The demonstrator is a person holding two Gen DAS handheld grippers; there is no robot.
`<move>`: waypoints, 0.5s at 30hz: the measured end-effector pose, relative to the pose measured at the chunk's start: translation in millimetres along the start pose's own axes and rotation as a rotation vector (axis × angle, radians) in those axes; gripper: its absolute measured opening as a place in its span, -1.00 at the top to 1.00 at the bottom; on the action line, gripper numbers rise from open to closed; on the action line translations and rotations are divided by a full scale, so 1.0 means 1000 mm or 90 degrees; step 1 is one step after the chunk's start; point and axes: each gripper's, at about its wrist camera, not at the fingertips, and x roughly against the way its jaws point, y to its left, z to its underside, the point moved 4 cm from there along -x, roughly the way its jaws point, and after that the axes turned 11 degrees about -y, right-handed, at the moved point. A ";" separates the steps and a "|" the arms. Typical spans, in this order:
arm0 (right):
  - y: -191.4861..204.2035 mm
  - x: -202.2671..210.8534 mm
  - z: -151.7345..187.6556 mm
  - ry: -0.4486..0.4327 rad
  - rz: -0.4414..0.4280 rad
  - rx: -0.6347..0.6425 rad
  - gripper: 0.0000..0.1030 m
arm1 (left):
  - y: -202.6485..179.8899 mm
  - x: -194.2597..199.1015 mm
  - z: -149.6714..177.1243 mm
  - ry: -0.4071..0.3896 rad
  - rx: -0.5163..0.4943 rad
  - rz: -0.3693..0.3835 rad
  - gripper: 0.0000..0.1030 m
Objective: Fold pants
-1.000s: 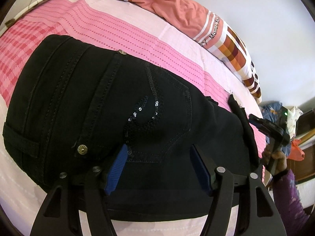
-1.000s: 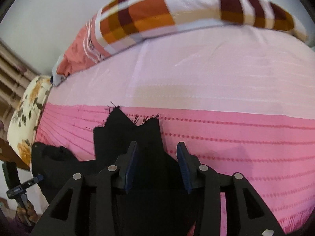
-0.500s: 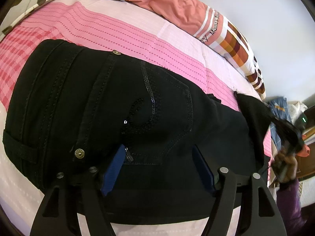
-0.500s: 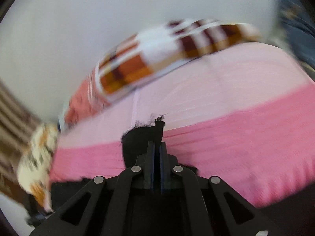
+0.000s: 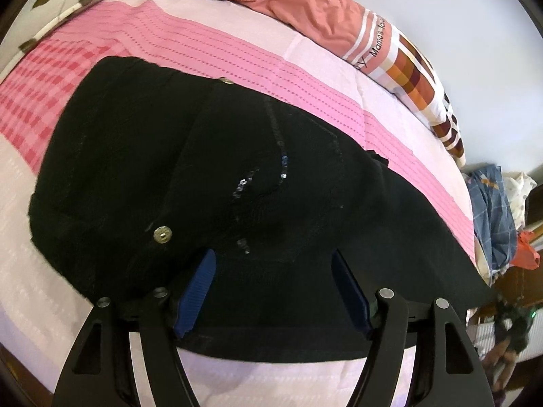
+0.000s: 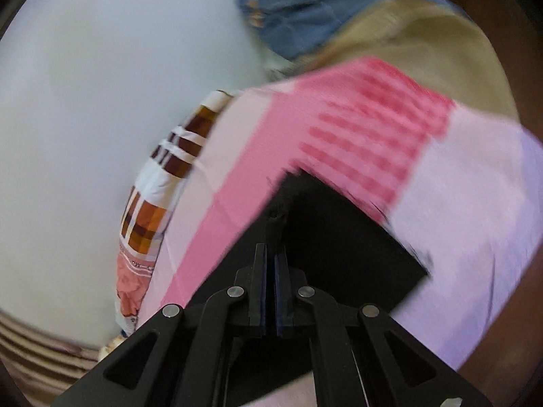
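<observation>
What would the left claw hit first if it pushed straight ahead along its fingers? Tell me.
The black pants. The left claw is open and angled down at them near the sequinned pocket; the pink bedspread lies beneath. Depth to the cloth is unclear.

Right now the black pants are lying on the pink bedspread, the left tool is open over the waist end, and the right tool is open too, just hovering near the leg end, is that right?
Not quite. The right tool is shut, and black fabric of the pants is pinched between its fingers, as the right wrist view shows. The rest holds: the pants lie on the pink bedspread, and the left tool is open over the waist end.
</observation>
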 end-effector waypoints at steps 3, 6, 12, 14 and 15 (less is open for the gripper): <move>-0.033 -0.001 0.013 0.016 0.019 -0.047 0.94 | 0.002 0.008 0.000 -0.007 0.008 -0.004 -0.38; -0.065 -0.003 0.028 0.038 0.036 -0.099 0.94 | -0.001 0.019 -0.001 -0.023 -0.006 -0.008 -0.39; -0.085 -0.001 0.039 0.045 0.036 -0.139 0.94 | -0.001 0.024 0.000 -0.022 -0.020 -0.019 -0.45; -0.081 0.001 0.036 0.039 0.031 -0.133 0.94 | 0.000 0.023 0.001 -0.014 -0.016 -0.020 -0.45; -0.080 0.002 0.034 0.036 0.030 -0.130 0.94 | -0.001 0.023 0.001 -0.013 -0.016 -0.021 -0.45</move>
